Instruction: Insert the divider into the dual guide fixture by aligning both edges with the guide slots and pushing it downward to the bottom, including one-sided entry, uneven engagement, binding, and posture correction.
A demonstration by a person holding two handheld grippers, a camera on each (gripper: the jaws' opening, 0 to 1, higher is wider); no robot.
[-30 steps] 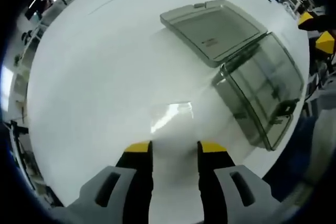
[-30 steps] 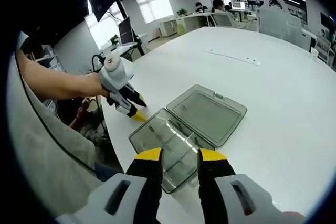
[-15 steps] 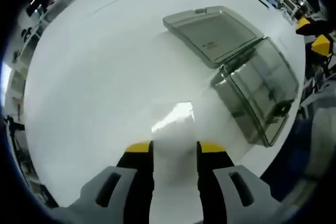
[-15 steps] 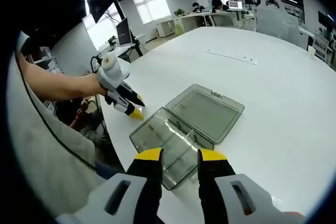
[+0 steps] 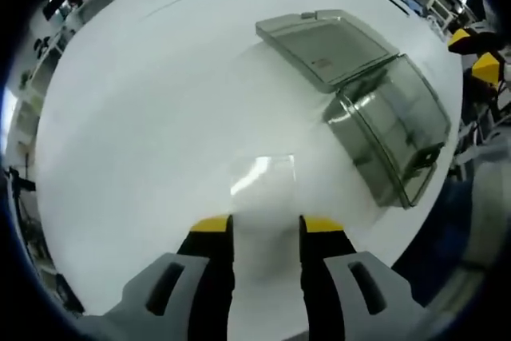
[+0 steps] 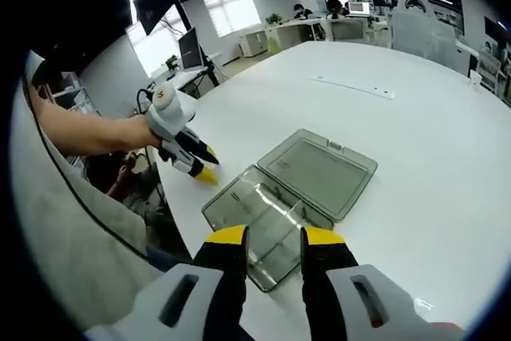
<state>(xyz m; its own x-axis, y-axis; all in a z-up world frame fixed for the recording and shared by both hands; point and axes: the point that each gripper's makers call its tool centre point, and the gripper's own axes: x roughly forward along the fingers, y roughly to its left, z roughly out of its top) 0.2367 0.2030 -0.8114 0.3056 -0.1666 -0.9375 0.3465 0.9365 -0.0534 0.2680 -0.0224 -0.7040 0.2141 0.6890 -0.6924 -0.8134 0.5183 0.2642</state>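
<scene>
Since 1 second ago the left gripper [image 5: 264,224] has edged toward the clear divider [image 5: 263,173] at centre frame, fingers open and empty, approaching to grasp it; right gripper [image 6: 274,235] open too.

Bright overhead light; glare patch on white table [image 5: 120,117]; soft focus, fisheye-bent edges.

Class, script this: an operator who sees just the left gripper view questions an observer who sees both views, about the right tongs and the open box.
Operator: The divider lies flat ahead of my left tongs. Are the right tongs holding anything?
Observer: No. The right tongs are open, with nothing between them.
Operator: Where do they point?
Observer: At the near end of the box, and they look clear of it.
</scene>
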